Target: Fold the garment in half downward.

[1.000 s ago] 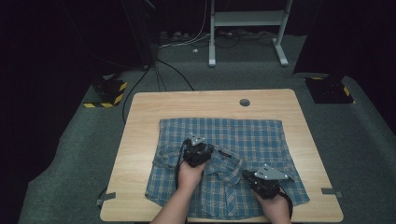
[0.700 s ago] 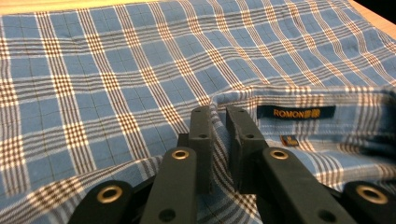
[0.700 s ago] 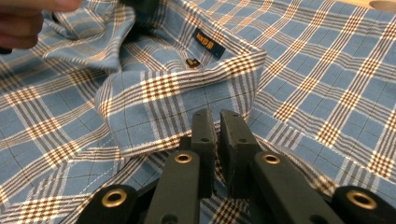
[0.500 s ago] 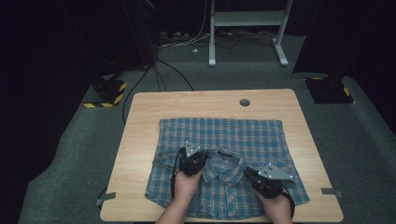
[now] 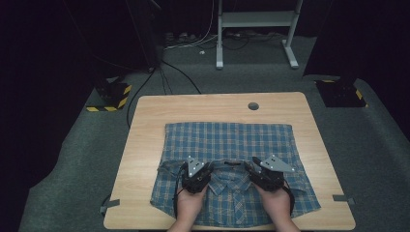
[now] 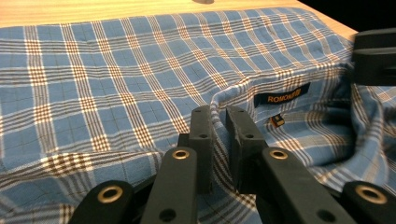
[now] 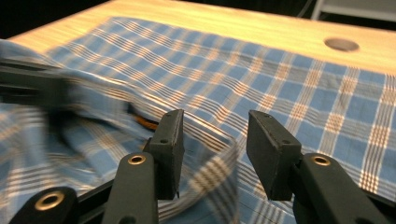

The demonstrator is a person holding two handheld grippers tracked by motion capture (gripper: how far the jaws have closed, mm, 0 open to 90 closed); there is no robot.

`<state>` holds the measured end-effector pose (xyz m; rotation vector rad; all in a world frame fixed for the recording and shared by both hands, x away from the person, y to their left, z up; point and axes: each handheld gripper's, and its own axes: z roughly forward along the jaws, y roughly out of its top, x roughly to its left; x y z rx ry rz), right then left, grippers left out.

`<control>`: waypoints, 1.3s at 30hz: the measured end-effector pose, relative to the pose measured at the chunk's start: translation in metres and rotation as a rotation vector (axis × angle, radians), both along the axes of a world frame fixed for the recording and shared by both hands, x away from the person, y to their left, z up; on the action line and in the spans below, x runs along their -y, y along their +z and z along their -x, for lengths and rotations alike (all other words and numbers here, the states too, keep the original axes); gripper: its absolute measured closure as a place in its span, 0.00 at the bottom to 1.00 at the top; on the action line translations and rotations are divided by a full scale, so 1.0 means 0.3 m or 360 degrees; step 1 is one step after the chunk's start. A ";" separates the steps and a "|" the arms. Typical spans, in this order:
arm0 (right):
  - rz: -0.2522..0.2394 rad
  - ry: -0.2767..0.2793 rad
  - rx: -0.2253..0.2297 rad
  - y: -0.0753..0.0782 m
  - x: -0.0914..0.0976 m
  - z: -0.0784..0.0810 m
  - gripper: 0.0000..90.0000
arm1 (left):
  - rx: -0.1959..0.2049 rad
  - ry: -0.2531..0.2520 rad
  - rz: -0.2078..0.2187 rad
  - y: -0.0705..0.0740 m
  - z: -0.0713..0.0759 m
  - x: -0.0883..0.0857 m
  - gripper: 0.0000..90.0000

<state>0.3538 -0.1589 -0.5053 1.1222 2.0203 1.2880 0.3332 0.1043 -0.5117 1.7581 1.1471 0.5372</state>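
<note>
The plaid shirt lies spread on the surface toward its near edge, folding barely begun. The left gripper has its fingers clenched on the collar; the right gripper has been opening its fingers, released astride a fold.

Ahead of your tools, past the cloth, the wooden table has a round cable hole near its far edge. Beyond that you face a white metal stand with cables at its foot. Yellow-black striped blocks sit off to each side on grey carpet.
</note>
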 end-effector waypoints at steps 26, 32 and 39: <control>0.0007 0.0187 0.0074 0.002 0.030 0.169 0.88 | 0.0007 0.0188 0.0066 0.025 0.014 -0.109 0.46; -0.0016 0.0245 0.0079 0.019 0.031 0.205 0.86 | -0.0147 0.0204 0.0046 -0.069 -0.001 -0.125 0.44; -0.0077 0.0309 0.0143 0.083 0.031 0.258 0.80 | -0.0144 0.0182 0.0036 -0.084 0.044 -0.132 0.43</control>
